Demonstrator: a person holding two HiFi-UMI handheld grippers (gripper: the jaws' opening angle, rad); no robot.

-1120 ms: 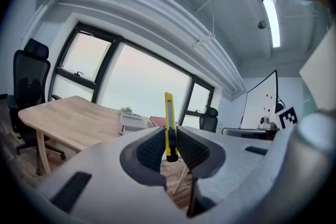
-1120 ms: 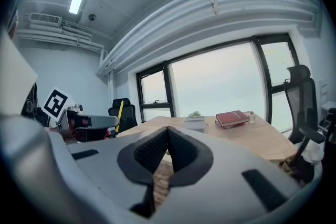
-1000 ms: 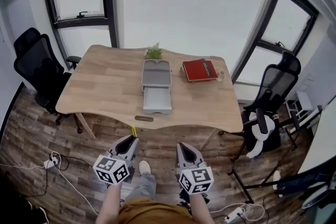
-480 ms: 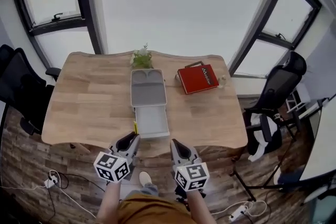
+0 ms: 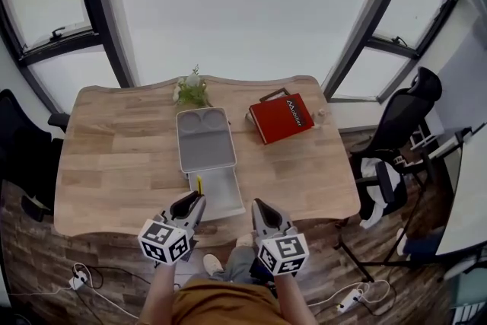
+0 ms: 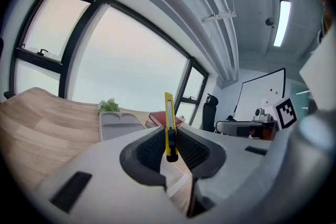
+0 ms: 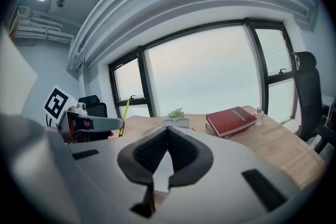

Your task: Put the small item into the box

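Only the left gripper view takes in a whiteboard (image 6: 261, 96) and a ceiling light (image 6: 282, 16), both at its right. Only the head view shows the wood-plank floor (image 5: 30, 247) with cables (image 5: 84, 279) lying on it.

The left gripper (image 5: 192, 203) is clamped on a yellow utility knife (image 5: 198, 184). The knife stands upright between the pads, its upper end well clear above them. In the head view the knife overlaps the left edge of the open drawer (image 5: 218, 192) of the grey box (image 5: 204, 139). The right gripper (image 5: 261, 211) has its jaws closed together with nothing between them. It sits beside the left gripper at the near edge of the worktop (image 5: 114, 156).

The worktop is light wood. The grey box lies at its centre, with the drawer pulled out toward the person. A small plant (image 5: 191, 90) stands behind the box, and a red book (image 5: 282, 117) lies to its right. Large windows (image 5: 228, 4) fill the far wall, and a black office chair (image 5: 401, 120) stands at the right
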